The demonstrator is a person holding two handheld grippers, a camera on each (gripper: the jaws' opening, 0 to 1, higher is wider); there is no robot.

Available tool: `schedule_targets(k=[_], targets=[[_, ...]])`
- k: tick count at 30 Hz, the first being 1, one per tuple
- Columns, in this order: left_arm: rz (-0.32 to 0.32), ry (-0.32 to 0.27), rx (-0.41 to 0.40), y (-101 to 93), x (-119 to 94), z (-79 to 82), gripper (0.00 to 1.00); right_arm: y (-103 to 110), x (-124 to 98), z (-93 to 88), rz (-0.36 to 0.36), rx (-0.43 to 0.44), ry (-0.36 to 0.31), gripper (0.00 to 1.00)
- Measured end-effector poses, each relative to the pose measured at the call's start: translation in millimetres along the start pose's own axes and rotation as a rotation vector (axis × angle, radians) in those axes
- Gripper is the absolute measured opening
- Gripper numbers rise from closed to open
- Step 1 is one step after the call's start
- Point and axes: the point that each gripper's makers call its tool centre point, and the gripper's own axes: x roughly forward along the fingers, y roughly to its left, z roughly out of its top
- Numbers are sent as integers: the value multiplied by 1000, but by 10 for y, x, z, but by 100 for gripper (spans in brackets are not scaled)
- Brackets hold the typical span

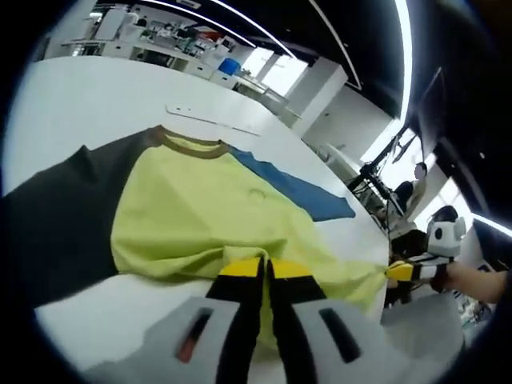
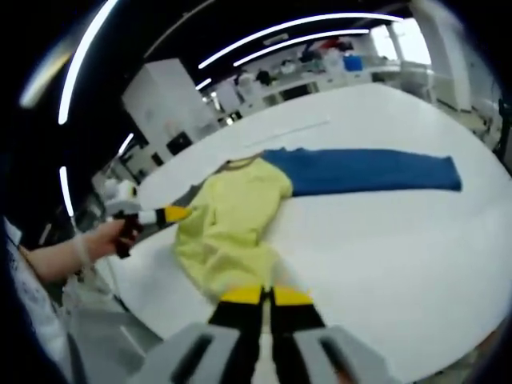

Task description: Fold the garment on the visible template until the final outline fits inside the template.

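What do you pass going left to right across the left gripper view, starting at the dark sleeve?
Dark sleeve → yellow-green shirt body, with the left gripper shut on its hem → blue sleeve → right gripper, pinching the hem's far corner.

Garment (image 1: 200,216) lies on the table (image 1: 88,104), sleeves out to either side. My left gripper (image 1: 265,270) and right gripper (image 2: 266,296) sit at opposite hem corners, jaws closed on the fabric.

Yellow-green garment (image 1: 208,216) with one dark, one blue sleeve, spread on white table (image 2: 384,240).
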Motion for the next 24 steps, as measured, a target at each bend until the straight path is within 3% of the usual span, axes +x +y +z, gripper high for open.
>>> schedule_targets(k=[6,16,18,24], targets=[[-27,-8,26,-40,-61,23,2,-1,7,-18,0,-1,7,0],[-23,-41,74,-33,-219,122,25,-9,6,-24,0,-3,9,0],[-15,-49,77,41,-275,122,27,-5,2,-24,-1,-5,9,0],[5,-66,-28,191,-334,125,21,5,4,-31,-1,-6,11,0]])
